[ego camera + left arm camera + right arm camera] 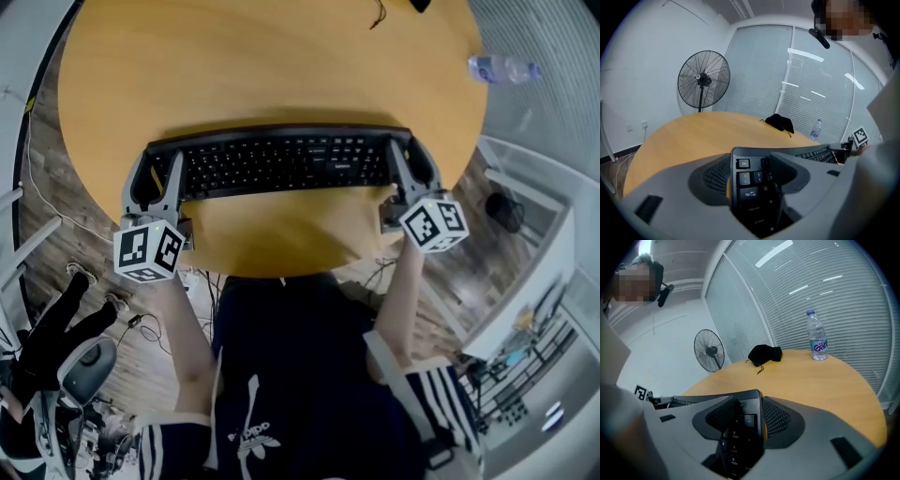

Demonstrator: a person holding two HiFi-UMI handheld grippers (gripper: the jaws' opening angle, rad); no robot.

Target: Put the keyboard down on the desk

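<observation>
A black keyboard (281,161) lies crosswise over the near part of the round wooden desk (262,66). My left gripper (155,180) is shut on its left end, and my right gripper (412,169) is shut on its right end. In the left gripper view the keyboard (750,180) end with the Esc and Tab keys sits between the jaws of the left gripper (751,168). In the right gripper view the number-pad end of the keyboard (739,430) is clamped in the right gripper (743,411). I cannot tell whether the keyboard touches the desk.
A water bottle (502,68) stands at the desk's far right edge. A black pouch (764,354) with a cord lies at the far side. A standing fan (703,79) is beyond the desk. A chair (84,361) and cables sit on the floor at lower left.
</observation>
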